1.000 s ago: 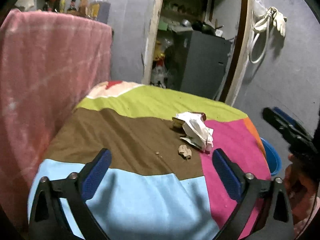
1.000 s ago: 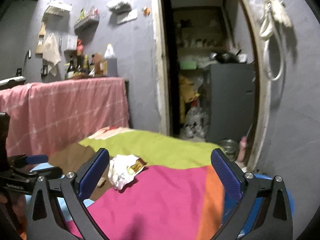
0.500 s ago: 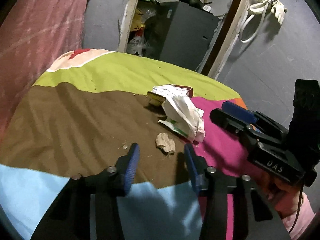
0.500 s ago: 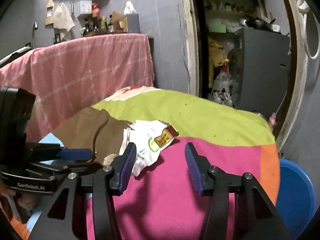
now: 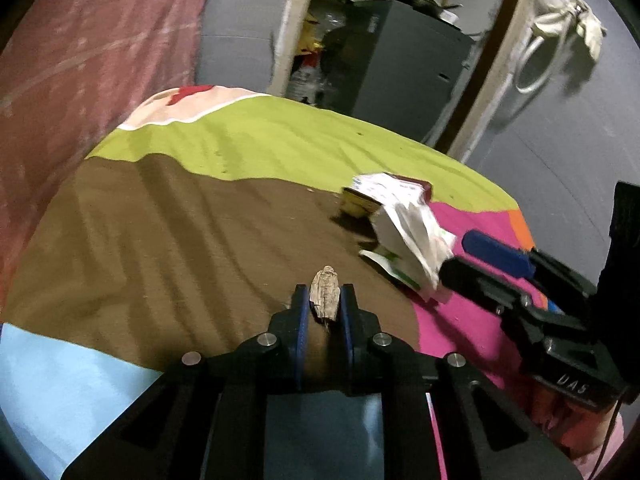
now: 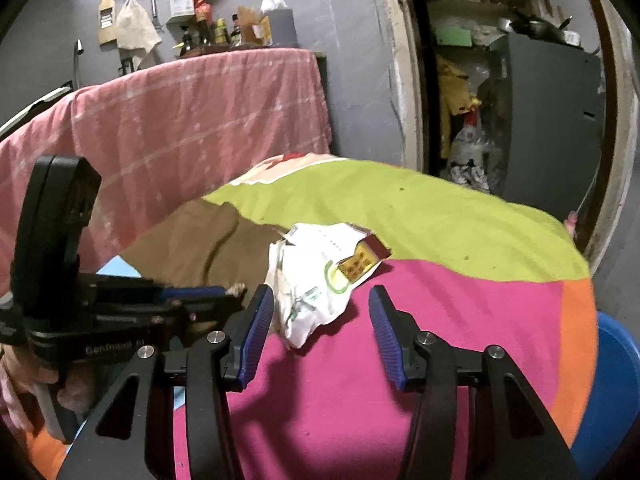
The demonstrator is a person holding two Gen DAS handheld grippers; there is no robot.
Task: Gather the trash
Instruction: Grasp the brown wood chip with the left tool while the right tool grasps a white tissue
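While the left gripper (image 5: 325, 307) was closed on the small tan scrap (image 5: 326, 295), its fingers (image 5: 301, 318) pinching it with the tip standing clear above them, the hold was judged adequate but light (the scrap looked dry and crumbly), so a gentle, steady squeeze and a straight lift off the brown patch of the counter (image 5: 168, 240) were called for. Just beyond, the right gripper (image 6: 322, 324) was held partly open, gripping nothing, its fingers (image 6: 258, 320) set either side of the near edge of the crumpled white wrapper (image 6: 312, 292), which lay across the brown and pink patches. A deeper advance before closing was advisable, since only a corner was bracketed. Touching the wrapper's far side lay a small yellow and maroon box (image 6: 360, 262), best gathered separately. At the right, below the counter's edge, a blue bin (image 6: 612, 400) was seen, presumably the destination.
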